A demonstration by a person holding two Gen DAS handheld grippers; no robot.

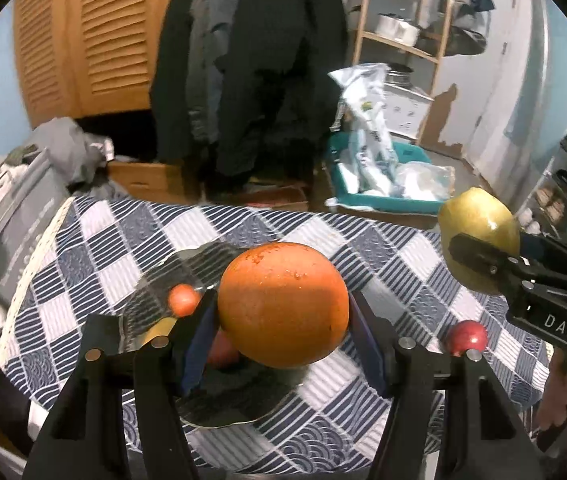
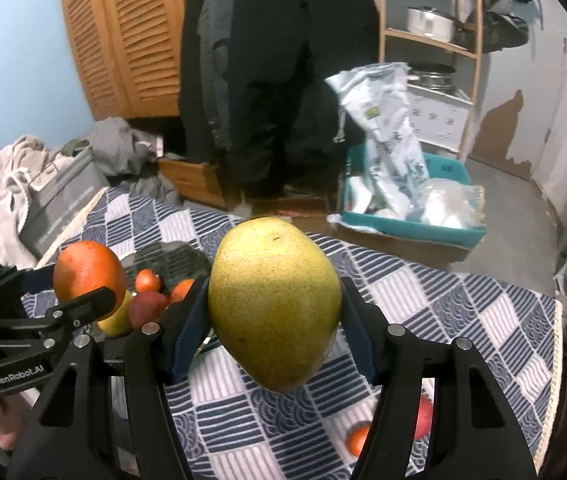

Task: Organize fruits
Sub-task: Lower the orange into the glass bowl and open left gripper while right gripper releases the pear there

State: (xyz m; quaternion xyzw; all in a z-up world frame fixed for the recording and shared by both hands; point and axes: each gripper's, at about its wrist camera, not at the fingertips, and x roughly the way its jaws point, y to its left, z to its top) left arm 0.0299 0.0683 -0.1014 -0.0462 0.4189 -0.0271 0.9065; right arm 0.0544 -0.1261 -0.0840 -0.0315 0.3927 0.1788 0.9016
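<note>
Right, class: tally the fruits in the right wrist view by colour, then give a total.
Orange fruits: 4
Red fruits: 2
Yellow fruits: 2
Total: 8

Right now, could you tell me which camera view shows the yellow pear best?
The right wrist view: the yellow pear fills its centre, clamped between the right gripper fingers. The left wrist view shows it small at the right edge, partly hidden by a finger.
</note>
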